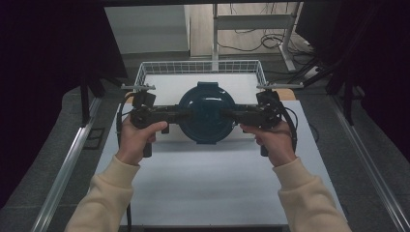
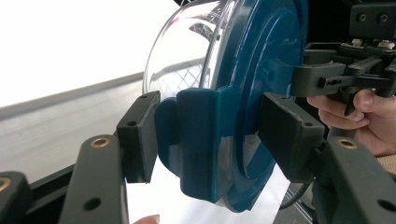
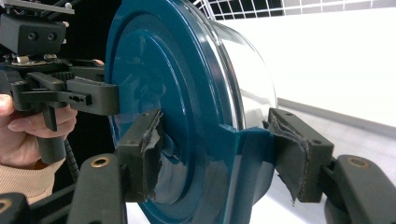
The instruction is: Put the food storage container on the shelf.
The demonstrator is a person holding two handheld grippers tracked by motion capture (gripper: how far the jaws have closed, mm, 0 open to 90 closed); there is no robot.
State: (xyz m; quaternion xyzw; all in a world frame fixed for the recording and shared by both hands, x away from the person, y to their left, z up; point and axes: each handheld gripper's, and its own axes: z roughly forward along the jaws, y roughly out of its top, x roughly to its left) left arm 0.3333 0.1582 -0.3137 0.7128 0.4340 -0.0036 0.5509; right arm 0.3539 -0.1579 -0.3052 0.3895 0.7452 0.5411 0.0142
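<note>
White surface (image 1: 208, 183) below, a lidded glass bowl (image 1: 206, 113) is held aloft between both sets of fingers, left gripper (image 2: 205, 135) and right gripper (image 3: 219, 154) each pinching a side latch tab; rigid, slick, breakable, probably weighty.

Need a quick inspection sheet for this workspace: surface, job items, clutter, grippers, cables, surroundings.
Surface: white tabletop, bare in front.
Job's things: round clear glass container with dark teal clip lid, held off the table between both grippers.
Clutter: white wire basket at the far edge; its inside is partly hidden.
Grippers: left gripper clamps one teal side latch; right gripper is shut on the opposite latch; its pads look torn.
Cables: black cable trails from the right gripper; loose cables on the floor behind.
Surroundings: dark curtains, metal desk frame.
</note>
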